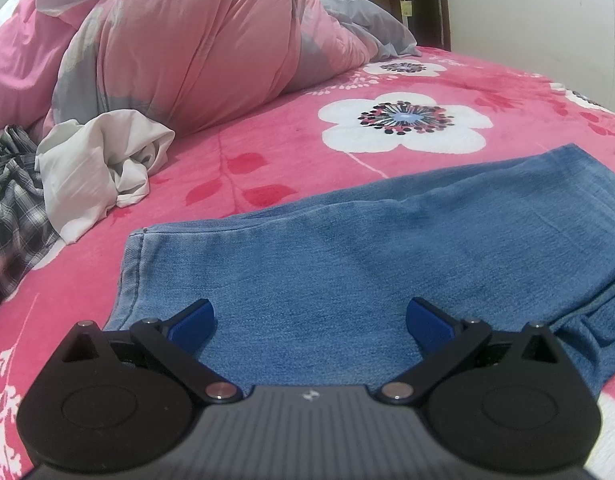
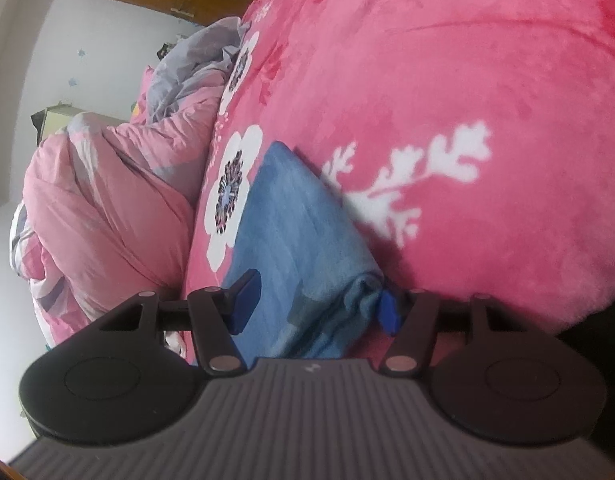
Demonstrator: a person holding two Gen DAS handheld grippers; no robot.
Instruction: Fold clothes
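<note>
**A pink flowered bed and the clothes on it**

The bed (image 1: 291, 148) is covered with a plush pink blanket printed with big white flowers and red leaves. Folded blue jeans (image 1: 347, 256) lie flat on it, just this side of the large white flower (image 1: 403, 120). Beyond that flower and to its left, a bunched pink and grey quilt (image 1: 195, 40) is heaped high. Left of the flower, near the foot of the quilt, lies a crumpled white garment (image 1: 95, 168), touching a dark plaid garment (image 1: 11, 208) further left at the picture's edge.
</note>
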